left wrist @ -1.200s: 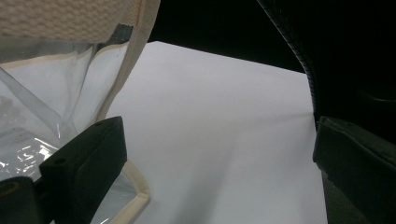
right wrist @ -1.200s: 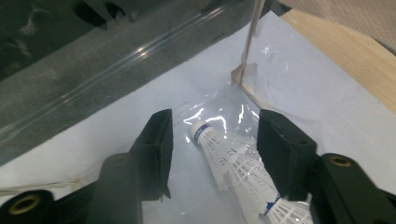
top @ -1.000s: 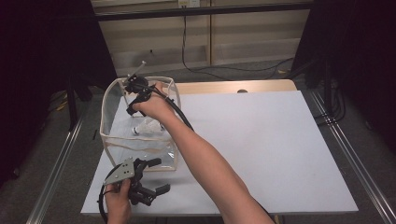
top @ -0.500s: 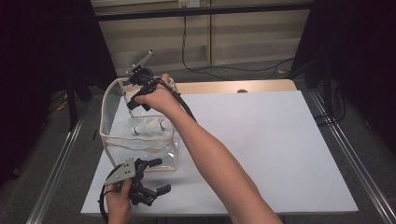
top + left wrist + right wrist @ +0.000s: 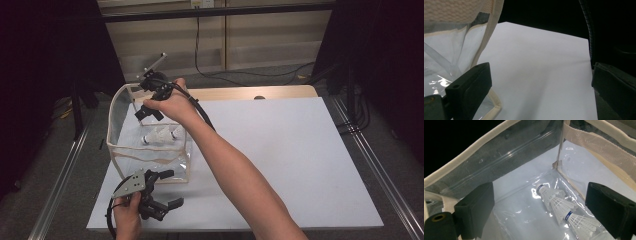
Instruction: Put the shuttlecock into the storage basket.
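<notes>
A white table (image 5: 280,150) carries a clear plastic bag (image 5: 150,150) with a cream cloth border, which stands open near the table's left edge. Inside the bag, on its bottom, lie white shuttlecocks (image 5: 160,135); the high view shows them as small pale shapes behind the plastic. The right gripper view looks down into the bag and shows more: two shuttlecocks (image 5: 559,203) lie side by side, touching each other, close to a corner of the bag, and one has a blue band. The right gripper (image 5: 150,102) is above the open mouth of the bag, toward its back rim; its jaws have just been opening, they now stand wide apart and hold nothing. The left gripper (image 5: 162,192) rests low at the front edge of the table, just before the bag. The left gripper view shows its jaws released and empty, with the bag's border (image 5: 491,32) beside one jaw.
</notes>
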A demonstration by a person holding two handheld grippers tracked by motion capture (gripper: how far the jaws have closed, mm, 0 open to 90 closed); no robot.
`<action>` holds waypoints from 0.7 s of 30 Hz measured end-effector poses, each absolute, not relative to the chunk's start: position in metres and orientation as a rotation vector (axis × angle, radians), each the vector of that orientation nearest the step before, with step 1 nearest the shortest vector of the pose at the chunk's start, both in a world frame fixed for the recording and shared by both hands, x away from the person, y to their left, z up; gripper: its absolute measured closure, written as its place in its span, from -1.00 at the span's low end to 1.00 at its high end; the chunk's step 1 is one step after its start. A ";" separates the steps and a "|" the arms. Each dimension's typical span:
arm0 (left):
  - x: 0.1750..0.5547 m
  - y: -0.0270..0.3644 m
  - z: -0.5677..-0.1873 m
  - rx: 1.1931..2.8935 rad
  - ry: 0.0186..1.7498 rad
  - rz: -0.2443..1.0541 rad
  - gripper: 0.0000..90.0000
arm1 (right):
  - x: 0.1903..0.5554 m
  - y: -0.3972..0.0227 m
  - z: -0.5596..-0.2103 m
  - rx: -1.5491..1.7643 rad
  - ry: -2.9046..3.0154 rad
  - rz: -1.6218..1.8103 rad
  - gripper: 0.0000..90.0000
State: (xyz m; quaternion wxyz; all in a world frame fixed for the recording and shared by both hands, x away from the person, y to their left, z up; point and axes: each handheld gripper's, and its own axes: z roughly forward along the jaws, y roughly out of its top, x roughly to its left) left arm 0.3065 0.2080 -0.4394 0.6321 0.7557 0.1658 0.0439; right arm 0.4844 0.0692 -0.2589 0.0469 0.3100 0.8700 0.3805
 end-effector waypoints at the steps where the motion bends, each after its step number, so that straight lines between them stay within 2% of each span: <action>1: 0.307 0.208 -0.439 1.729 0.379 0.100 -0.93 | 0.483 0.068 -0.258 0.937 2.653 1.167 -0.85; 21: 0.306 0.206 -0.440 1.724 0.392 0.110 -0.93 | 0.472 0.033 -0.253 0.916 2.637 1.225 -0.89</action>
